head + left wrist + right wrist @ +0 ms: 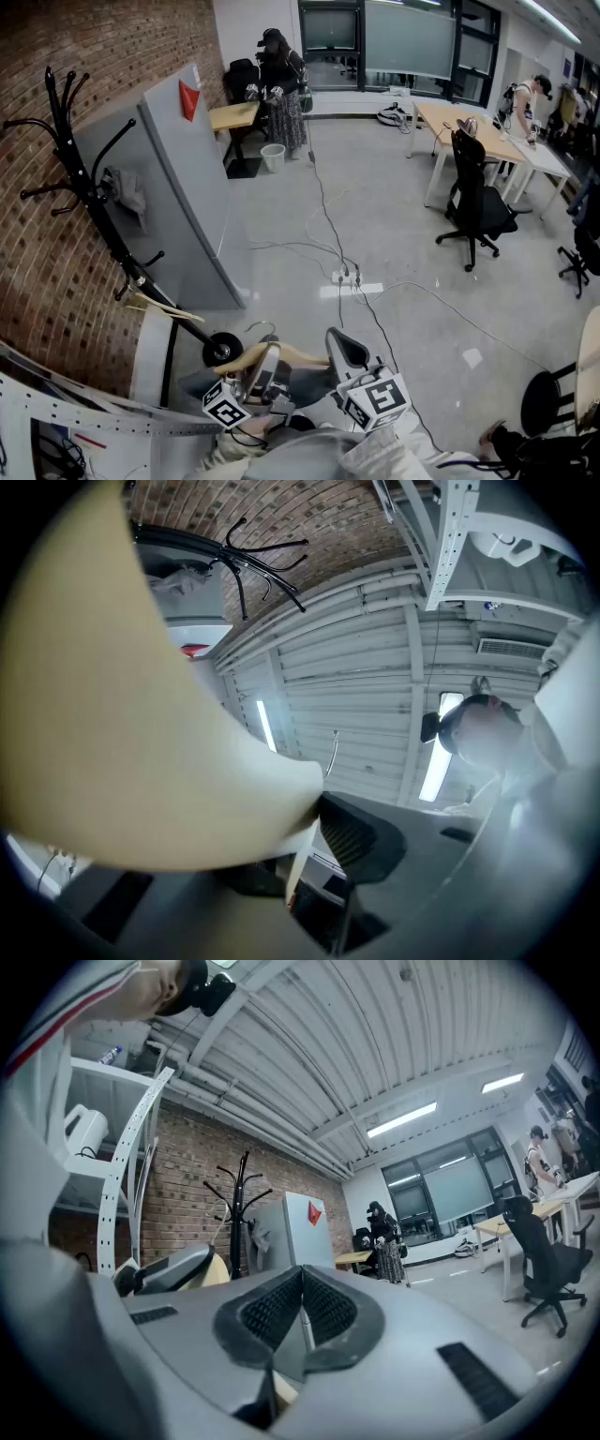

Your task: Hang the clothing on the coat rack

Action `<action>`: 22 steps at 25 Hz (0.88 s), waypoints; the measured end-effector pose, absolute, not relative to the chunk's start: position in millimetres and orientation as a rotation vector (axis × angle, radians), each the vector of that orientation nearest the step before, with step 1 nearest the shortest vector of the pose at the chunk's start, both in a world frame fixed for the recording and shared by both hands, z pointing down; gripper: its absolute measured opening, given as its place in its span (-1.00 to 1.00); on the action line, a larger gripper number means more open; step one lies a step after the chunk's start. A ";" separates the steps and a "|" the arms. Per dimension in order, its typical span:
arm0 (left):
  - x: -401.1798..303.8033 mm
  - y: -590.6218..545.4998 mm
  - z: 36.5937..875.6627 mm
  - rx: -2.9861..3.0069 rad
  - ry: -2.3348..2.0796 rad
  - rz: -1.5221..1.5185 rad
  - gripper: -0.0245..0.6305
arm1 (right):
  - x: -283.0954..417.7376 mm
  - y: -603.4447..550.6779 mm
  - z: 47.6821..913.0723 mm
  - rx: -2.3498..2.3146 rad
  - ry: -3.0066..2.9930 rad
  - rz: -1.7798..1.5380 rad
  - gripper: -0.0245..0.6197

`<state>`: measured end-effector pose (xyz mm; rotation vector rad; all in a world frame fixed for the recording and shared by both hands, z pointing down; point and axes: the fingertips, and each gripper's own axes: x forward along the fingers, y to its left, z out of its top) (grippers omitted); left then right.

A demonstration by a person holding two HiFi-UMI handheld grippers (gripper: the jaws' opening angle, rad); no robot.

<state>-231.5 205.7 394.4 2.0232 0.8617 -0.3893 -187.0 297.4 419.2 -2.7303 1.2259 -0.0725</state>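
Brick wall (37,253), rack (70,155) far left. Left gripper (265,366) clamps hanger (295,353), right gripper (302,1314) closed. You keep hook (265,329) upright, approach rack slowly.

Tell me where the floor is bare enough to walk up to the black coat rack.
Bare grey floor lies between the tall grey cabinet and the trailing black cables, leading to the black coat rack. Crowded: white power strip mid-floor, black office chair to the right.
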 end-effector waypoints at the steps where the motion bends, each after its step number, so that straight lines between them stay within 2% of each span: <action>1: -225.2 201.4 394.4 2.024 0.855 -0.394 -0.60 | -182.6 293.5 419.1 -2.730 1.239 -0.068 -0.85; 22: -43.7 91.6 383.8 2.022 0.879 -0.422 -0.60 | -7.2 174.6 408.7 -2.738 1.275 -0.044 -0.85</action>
